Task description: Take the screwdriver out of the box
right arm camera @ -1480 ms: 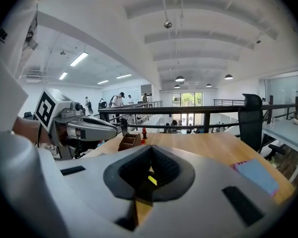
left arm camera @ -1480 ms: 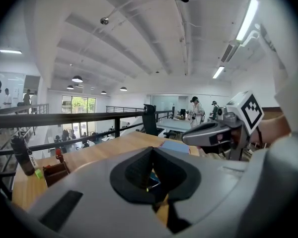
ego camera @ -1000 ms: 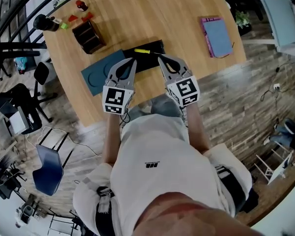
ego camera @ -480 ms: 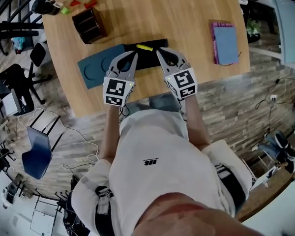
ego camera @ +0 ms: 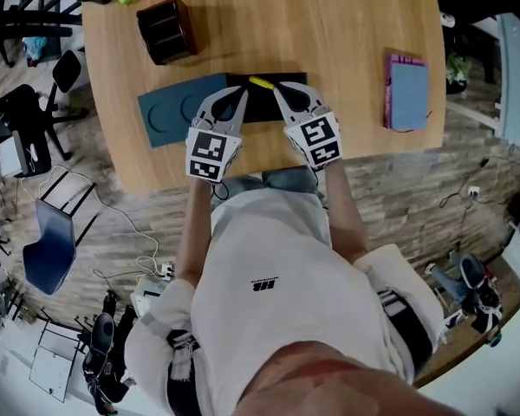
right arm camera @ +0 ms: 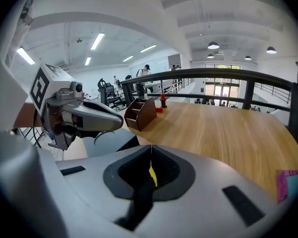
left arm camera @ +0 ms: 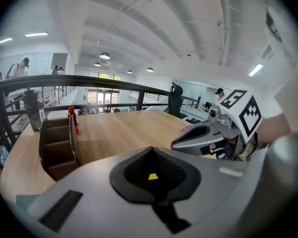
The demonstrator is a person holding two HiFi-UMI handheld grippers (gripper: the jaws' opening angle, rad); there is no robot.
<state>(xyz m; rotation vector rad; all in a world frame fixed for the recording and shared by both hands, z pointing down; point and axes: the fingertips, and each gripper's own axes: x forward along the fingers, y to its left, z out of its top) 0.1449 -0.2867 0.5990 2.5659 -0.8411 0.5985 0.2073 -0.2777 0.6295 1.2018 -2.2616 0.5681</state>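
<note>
The left gripper (ego camera: 235, 96) and right gripper (ego camera: 283, 91) both have jaws together, empty. The screwdriver (ego camera: 261, 83) lies in the box (ego camera: 262, 107) at 12 o'clock. I think one should open the jaws first, then close across its handle.

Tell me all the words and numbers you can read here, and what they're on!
No words or numbers can be read in any view.
Shirt: a small black mark on it, too small to read.
Cubes on the left gripper and right gripper: black-and-white square patterns, not letters.
Book: no print shows.
</note>
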